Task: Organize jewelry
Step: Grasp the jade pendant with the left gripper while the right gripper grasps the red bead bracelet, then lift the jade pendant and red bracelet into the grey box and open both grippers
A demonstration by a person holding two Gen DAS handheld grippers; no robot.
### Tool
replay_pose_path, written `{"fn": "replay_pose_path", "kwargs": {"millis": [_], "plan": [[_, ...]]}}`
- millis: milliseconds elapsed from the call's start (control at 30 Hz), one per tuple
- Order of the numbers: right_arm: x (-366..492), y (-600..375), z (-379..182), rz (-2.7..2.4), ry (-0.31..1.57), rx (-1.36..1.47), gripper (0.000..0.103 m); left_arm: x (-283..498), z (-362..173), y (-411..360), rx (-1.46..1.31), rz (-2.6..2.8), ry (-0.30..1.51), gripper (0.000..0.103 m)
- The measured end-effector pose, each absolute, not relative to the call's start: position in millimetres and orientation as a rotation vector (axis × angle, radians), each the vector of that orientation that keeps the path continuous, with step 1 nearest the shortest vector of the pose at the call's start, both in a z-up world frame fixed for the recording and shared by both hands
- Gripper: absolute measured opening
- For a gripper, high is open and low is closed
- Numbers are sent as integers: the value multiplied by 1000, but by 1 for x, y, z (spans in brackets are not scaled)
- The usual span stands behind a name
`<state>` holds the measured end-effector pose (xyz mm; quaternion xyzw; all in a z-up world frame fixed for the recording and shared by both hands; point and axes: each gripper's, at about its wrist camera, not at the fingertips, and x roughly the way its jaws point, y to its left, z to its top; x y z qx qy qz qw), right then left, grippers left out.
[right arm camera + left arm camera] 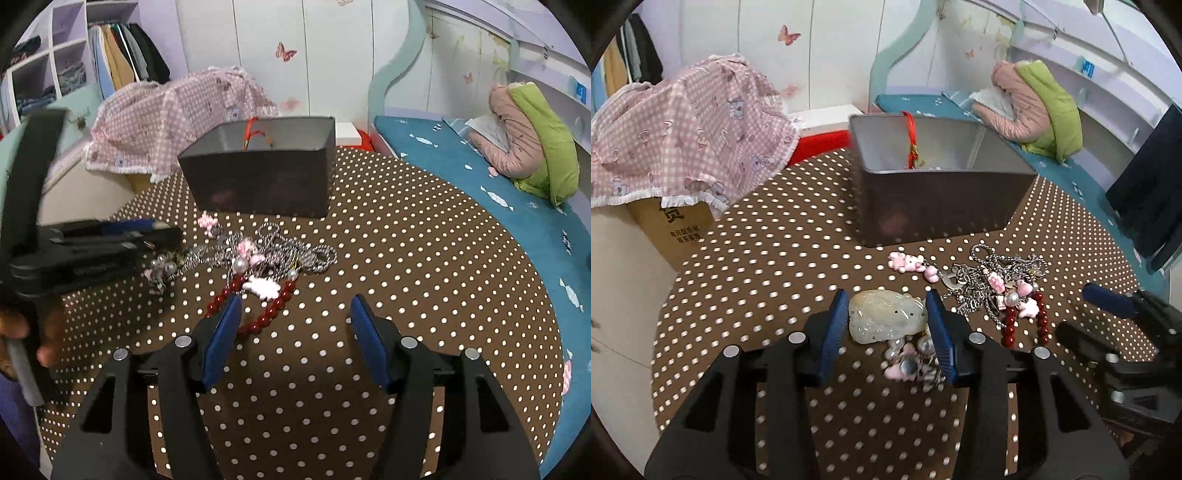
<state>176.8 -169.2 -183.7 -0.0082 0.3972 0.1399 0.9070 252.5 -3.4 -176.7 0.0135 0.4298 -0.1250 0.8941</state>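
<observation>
A pale jade pendant (882, 317) lies on the dotted brown table (775, 258). It sits between the blue pads of my left gripper (886, 306), which touch its two sides, and pearl and pink beads (908, 363) trail below it. To its right is a tangle of silver chains (986, 284) with pink charms (905, 262) and a red bead bracelet (1041, 317). In the right wrist view my right gripper (295, 301) stands open; its left pad (221, 332) overlaps the red bracelet (273, 310), with nothing gripped. A dark metal box (938, 206) stands behind, with a red cord (910, 136) over its rim.
A pink checked cloth (683, 129) covers a cardboard box (676, 229) off the table's left. A blue bed (480, 177) with pink and green jackets (528, 136) curves along the right. A hand (44, 332) holds the left gripper (162, 236).
</observation>
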Motion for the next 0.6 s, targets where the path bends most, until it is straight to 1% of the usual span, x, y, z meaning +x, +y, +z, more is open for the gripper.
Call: {"fn": "replay_pose_path", "kwargs": {"millis": [33, 200, 333, 400, 467, 500, 533, 600], "plan": [[177, -166, -185, 287, 827, -27, 50, 249, -173, -1, 27, -257, 882, 43], [182, -158, -189, 265, 860, -60, 39, 232, -160, 5, 26, -268, 858, 43], [185, -153, -191, 257, 879, -70, 37, 224, -155, 3, 29, -282, 845, 44], [186, -147, -193, 258, 893, -90, 35, 221, -154, 2, 31, -295, 845, 44], [185, -143, -193, 238, 888, -132, 23, 218, -152, 2, 29, -301, 843, 44], [185, -144, -193, 239, 893, -129, 12, 217, -151, 3, 29, -304, 842, 44], [184, -146, -192, 224, 896, -151, 8, 217, -150, 5, 27, -306, 841, 44], [182, -149, -193, 222, 896, -160, 7, 214, -149, 6, 18, -313, 838, 44]]}}
